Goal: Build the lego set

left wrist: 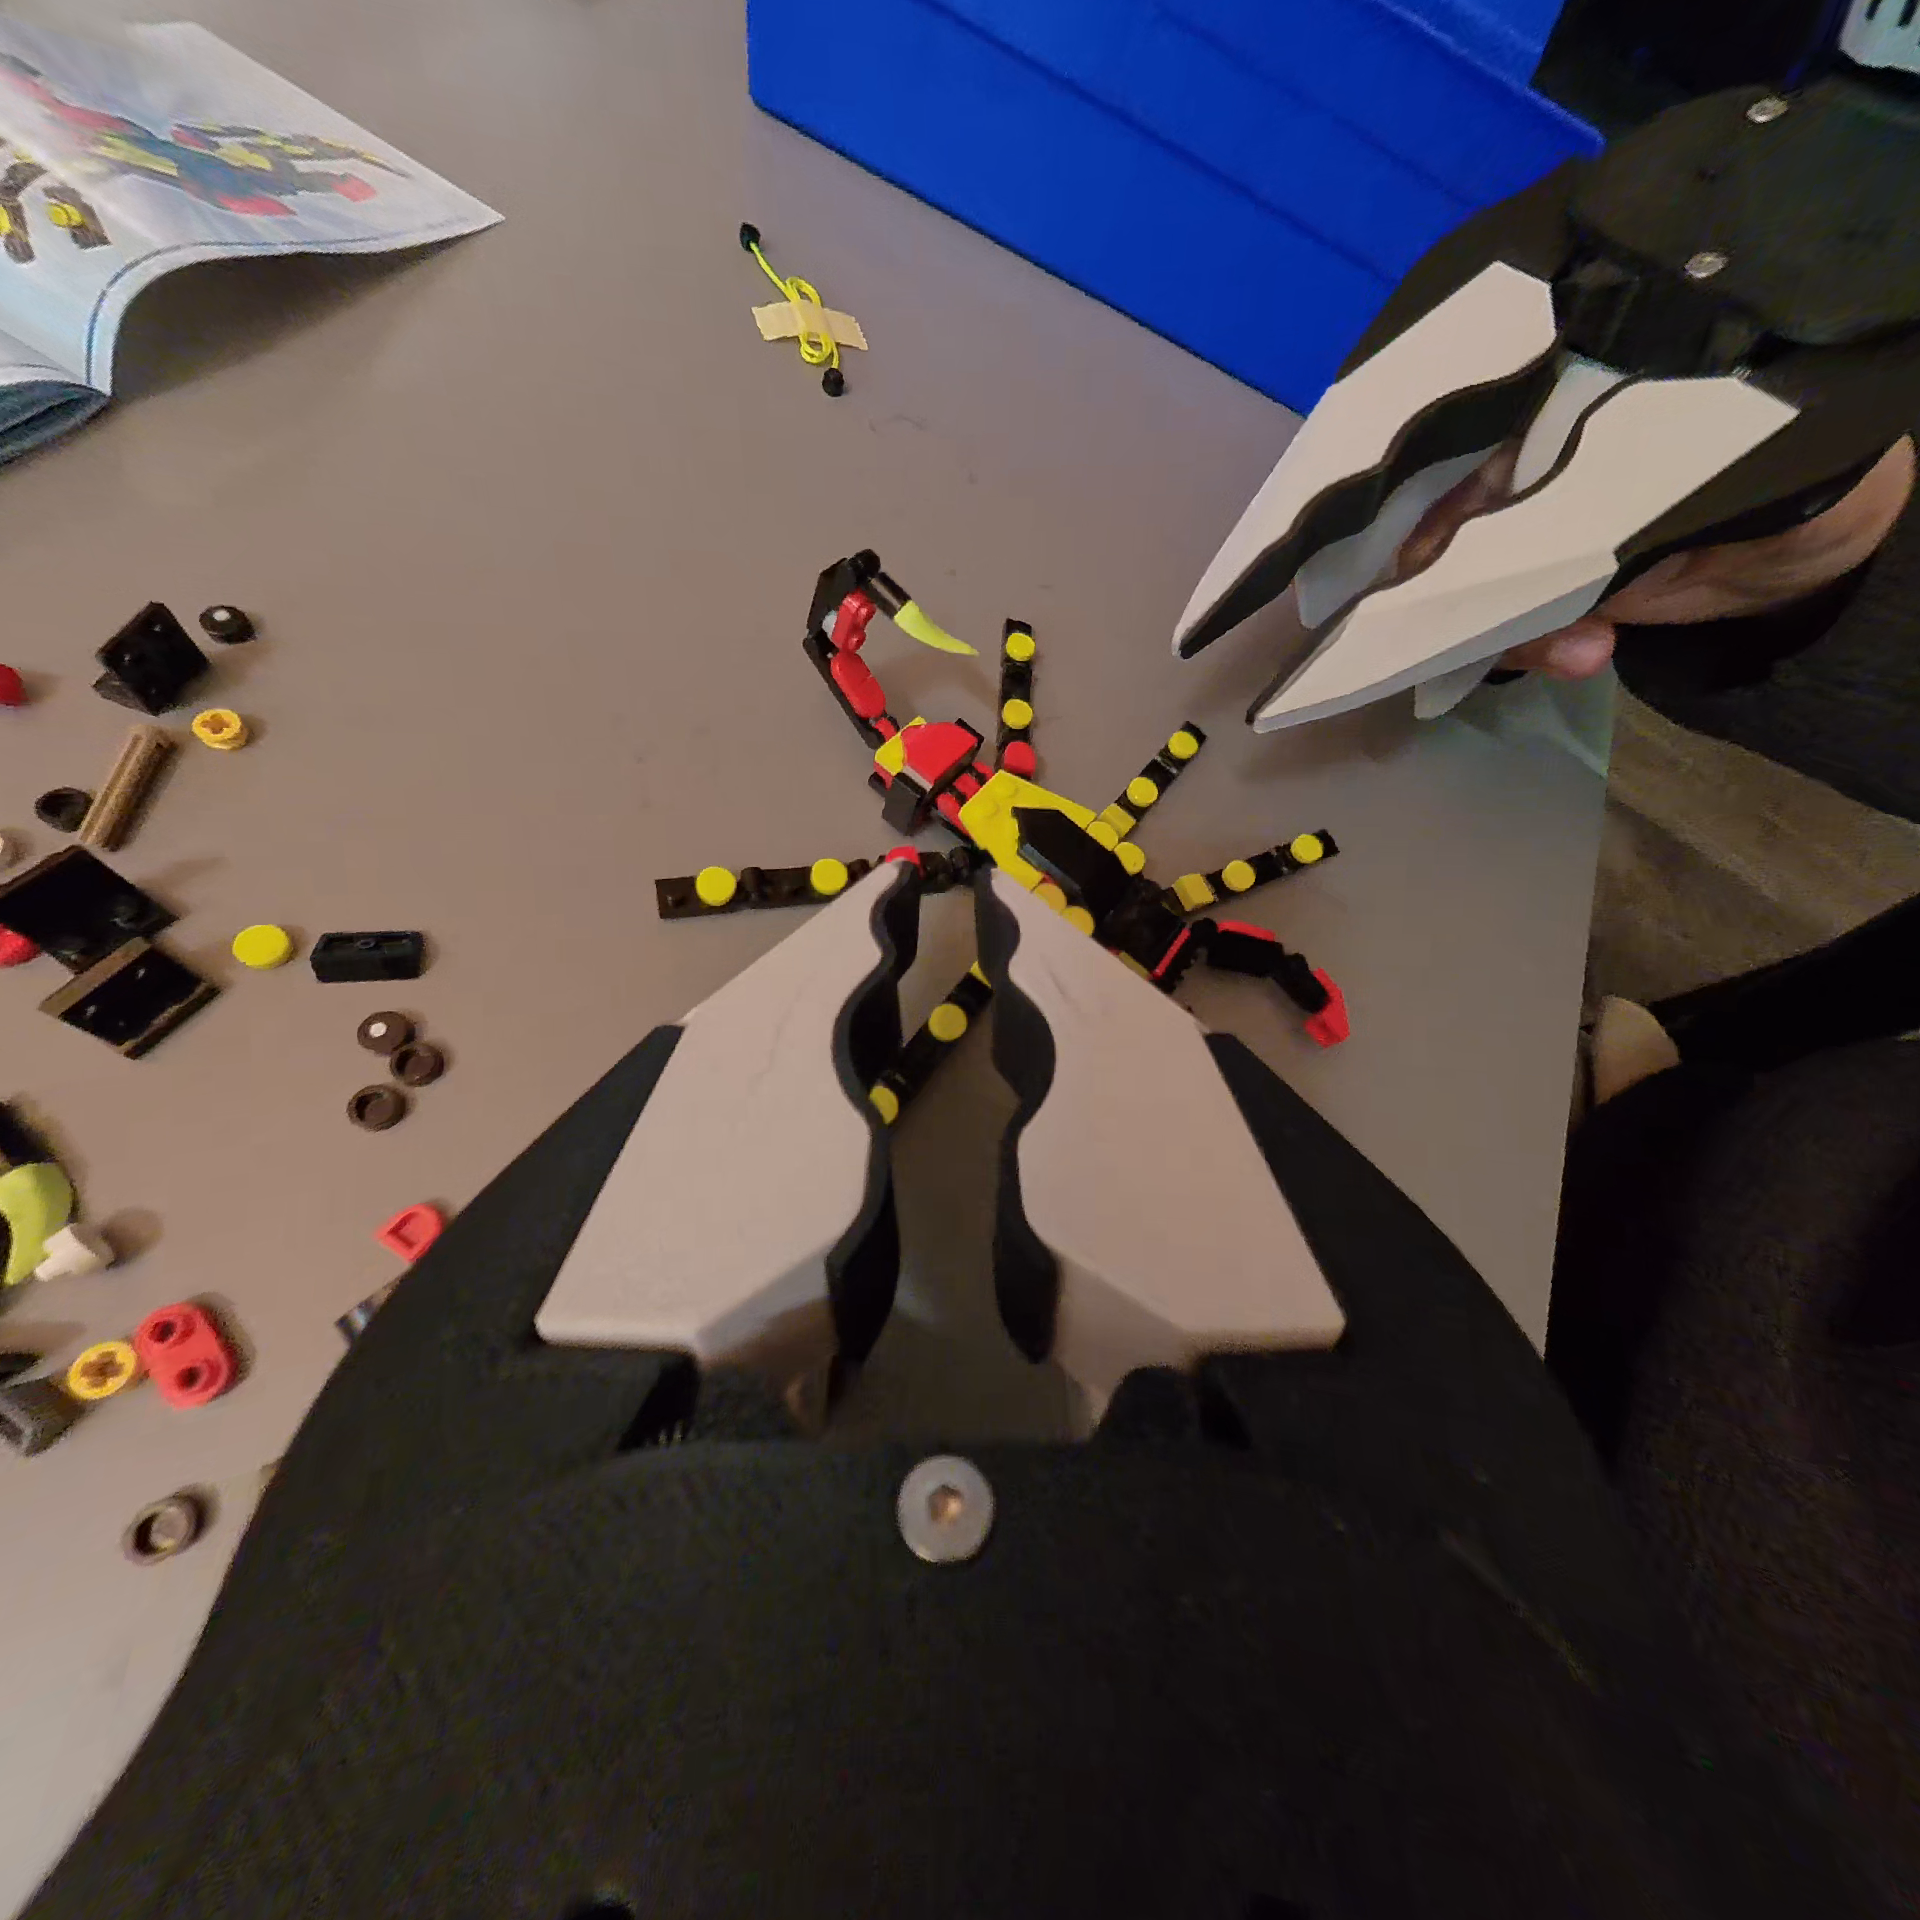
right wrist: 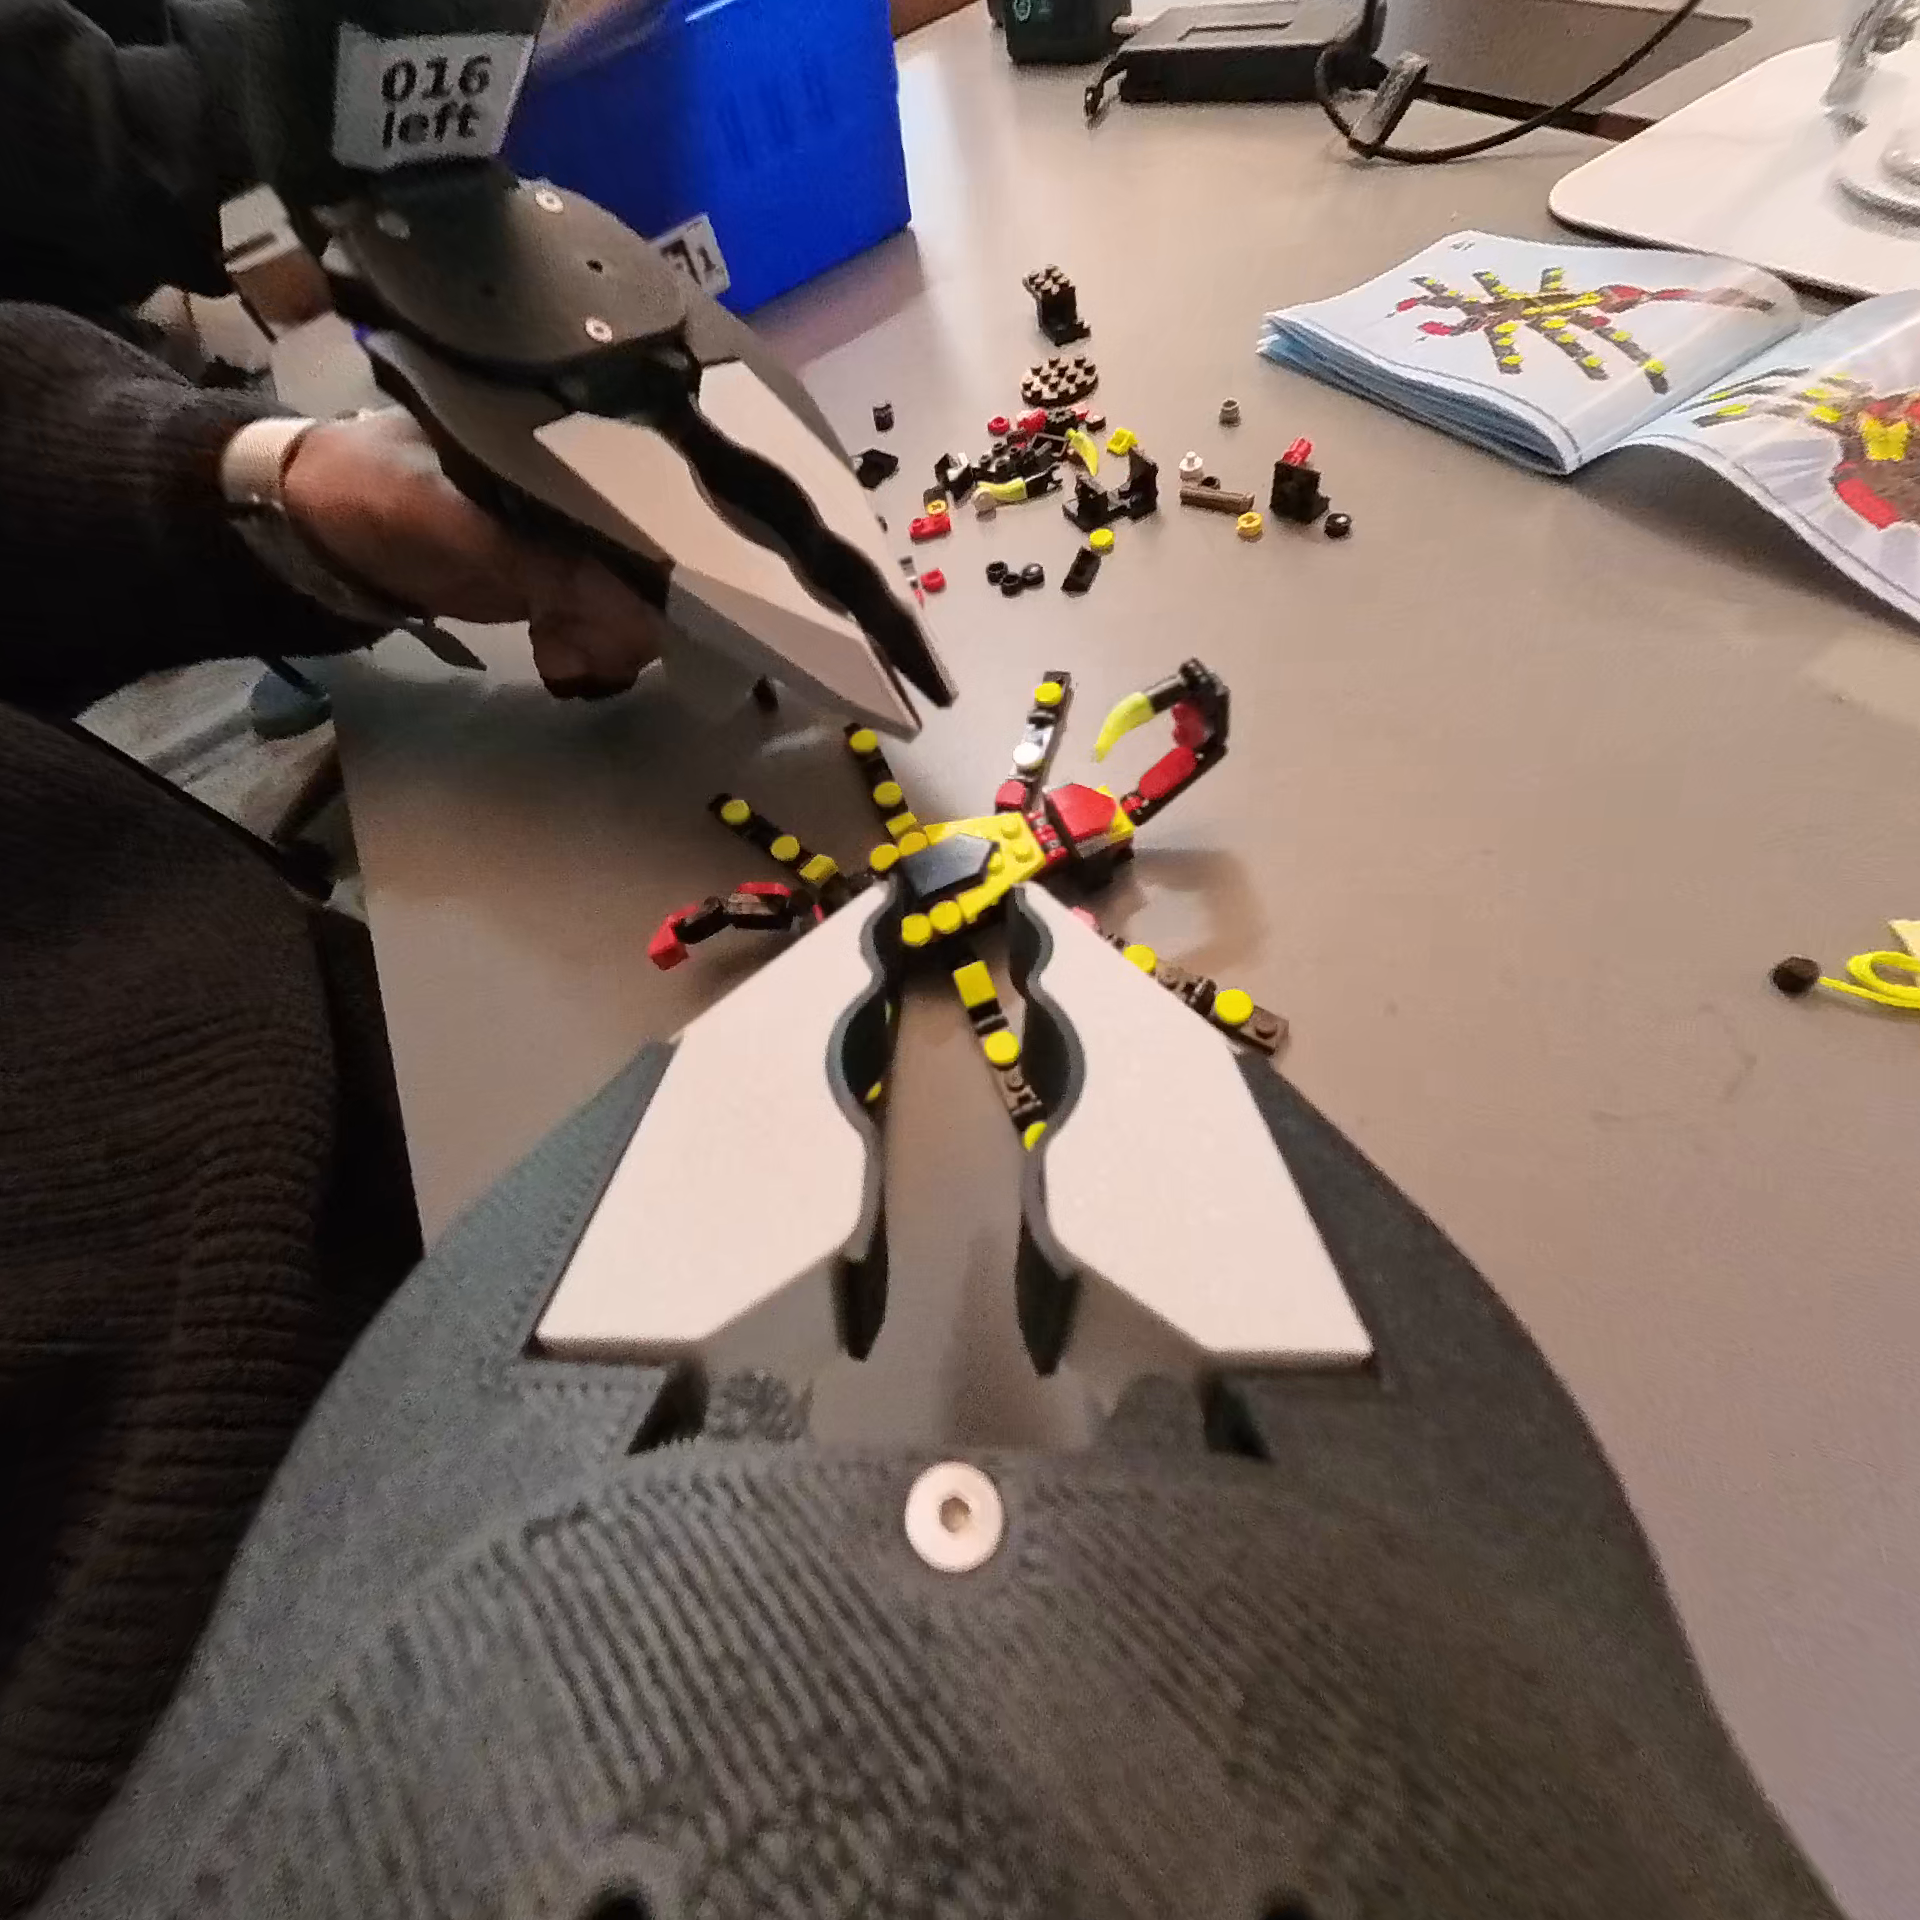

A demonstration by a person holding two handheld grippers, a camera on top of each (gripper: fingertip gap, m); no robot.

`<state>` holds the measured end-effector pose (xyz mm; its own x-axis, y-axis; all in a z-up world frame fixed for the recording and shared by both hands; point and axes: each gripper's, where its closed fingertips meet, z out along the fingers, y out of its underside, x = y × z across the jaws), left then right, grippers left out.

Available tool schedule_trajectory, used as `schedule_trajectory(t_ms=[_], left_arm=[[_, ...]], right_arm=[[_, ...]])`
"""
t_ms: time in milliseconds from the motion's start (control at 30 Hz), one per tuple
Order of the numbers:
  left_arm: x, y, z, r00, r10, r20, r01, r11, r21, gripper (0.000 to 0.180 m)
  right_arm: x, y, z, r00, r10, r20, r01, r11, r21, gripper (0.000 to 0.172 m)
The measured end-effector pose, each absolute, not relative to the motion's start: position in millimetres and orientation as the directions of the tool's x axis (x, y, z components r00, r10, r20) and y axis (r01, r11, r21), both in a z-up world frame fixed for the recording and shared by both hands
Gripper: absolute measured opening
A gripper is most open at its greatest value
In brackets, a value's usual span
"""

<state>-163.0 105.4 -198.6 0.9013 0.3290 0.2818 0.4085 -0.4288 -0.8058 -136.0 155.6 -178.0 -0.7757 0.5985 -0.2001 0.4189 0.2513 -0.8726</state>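
Observation:
A brick-built scorpion (left wrist: 1039, 821), black, yellow and red with a curled tail and lime stinger, lies flat on the grey table (left wrist: 582, 540). It also shows in the right wrist view (right wrist: 977, 842). My left gripper (left wrist: 943, 873) hovers over the joint of a left-side leg, jaws a little apart, with nothing gripped. The right wrist view shows it (right wrist: 925, 712) raised above a leg tip, clear of the model. My right gripper (right wrist: 951, 902) lines up with the scorpion's body, jaws apart. The left wrist view shows it (left wrist: 1221, 684) in the air beside the model, empty.
Loose bricks (left wrist: 156, 935) lie scattered left of the model, and show farther back in the right wrist view (right wrist: 1091, 478). An open instruction booklet (right wrist: 1507, 353), a blue bin (left wrist: 1143, 156) and a taped yellow cord (left wrist: 805, 312) lie beyond. The table edge (left wrist: 1579, 935) runs close to the model. Left tips to right tips: about 7 cm. From the left gripper's tips to the brick-built scorpion (left wrist: 1039, 821) is close to 4 cm. My right wrist view (right wrist: 982, 872) looks at it from another angle.

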Motion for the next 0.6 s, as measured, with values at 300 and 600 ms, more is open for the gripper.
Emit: schedule_trajectory(t_ms=[300,600], left_arm=[[-128.3,90.6,-197.8,0.969,0.166,0.182,0.244,-0.546,-0.801,0.018],[-97.7,88.7,-214.6,0.995,-0.002,0.096,0.073,-0.637,-0.768,0.034]], right_arm=[[-108.3,154.4,-184.1,-0.834,0.542,-0.105,0.358,0.387,-0.85,0.021],[-82.6,134.7,-212.1,-0.911,0.411,0.007,0.257,0.583,-0.771,0.034]])
